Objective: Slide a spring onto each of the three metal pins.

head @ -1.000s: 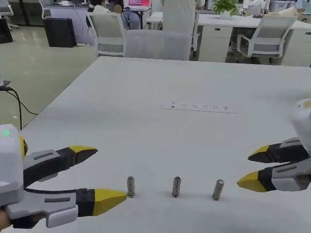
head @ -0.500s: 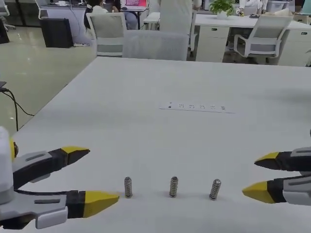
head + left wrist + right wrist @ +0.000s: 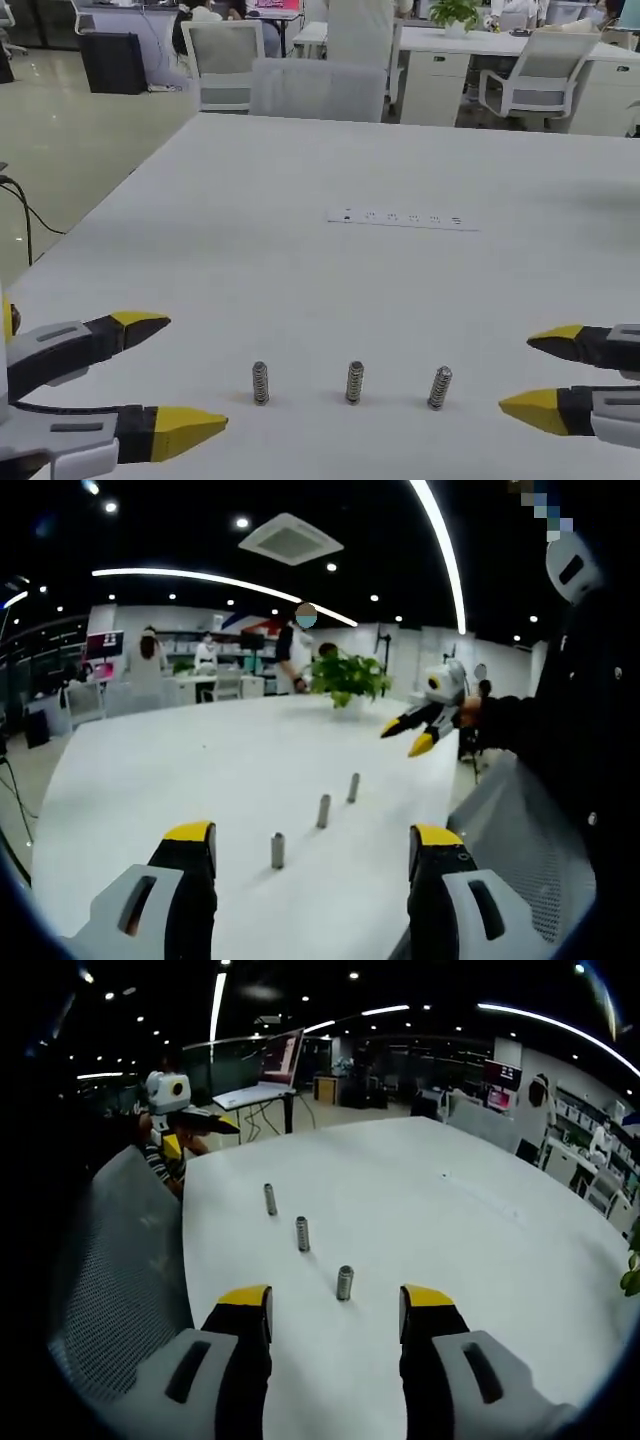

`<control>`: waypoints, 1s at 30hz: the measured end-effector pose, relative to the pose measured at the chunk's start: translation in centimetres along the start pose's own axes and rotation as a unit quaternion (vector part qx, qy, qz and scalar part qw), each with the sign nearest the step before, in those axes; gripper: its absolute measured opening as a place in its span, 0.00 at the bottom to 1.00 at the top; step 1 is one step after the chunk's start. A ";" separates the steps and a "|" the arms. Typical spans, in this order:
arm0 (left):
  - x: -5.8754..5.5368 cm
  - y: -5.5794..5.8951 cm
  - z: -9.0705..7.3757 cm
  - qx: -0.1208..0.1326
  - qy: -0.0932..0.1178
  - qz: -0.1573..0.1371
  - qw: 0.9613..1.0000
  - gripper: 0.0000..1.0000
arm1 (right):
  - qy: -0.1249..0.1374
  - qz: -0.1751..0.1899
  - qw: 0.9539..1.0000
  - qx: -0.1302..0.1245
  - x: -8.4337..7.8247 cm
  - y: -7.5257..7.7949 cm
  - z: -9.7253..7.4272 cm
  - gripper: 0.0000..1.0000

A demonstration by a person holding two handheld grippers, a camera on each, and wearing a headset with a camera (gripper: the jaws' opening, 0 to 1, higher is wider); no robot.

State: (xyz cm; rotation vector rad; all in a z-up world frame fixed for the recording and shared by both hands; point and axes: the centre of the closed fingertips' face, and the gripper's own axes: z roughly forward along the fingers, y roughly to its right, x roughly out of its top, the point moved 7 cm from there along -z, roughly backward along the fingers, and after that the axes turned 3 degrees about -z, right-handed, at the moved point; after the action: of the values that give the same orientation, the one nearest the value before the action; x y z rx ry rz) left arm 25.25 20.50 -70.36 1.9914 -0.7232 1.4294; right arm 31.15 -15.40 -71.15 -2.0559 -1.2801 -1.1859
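Three small silver coiled metal springs (image 3: 354, 382) stood upright in an evenly spaced row close to the near edge of the white rectangular table (image 3: 300, 190), none touching. The black, yellow-tipped left gripper (image 3: 195, 372) hovered toward the left end of that edge, jaws spread and empty. The matching right gripper (image 3: 516, 373) hovered toward the right end, likewise spread.

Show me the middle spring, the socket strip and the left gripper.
middle spring (image 3: 354, 382), head view, on its coils.
socket strip (image 3: 400, 218), head view, on its middle.
left gripper (image 3: 197, 371), head view, midway between its yellow fingertips.
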 end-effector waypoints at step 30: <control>-2.8 -0.4 1.0 0.005 -0.012 -0.035 0.999 0.80 | 0.008 0.016 1.000 -0.002 -1.9 -0.3 1.4 0.55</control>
State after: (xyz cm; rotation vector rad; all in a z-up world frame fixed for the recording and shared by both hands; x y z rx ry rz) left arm 25.44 20.28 -73.32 2.0232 -0.6508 1.3730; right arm 31.13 -15.18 -73.56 -2.0586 -1.2335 -1.1883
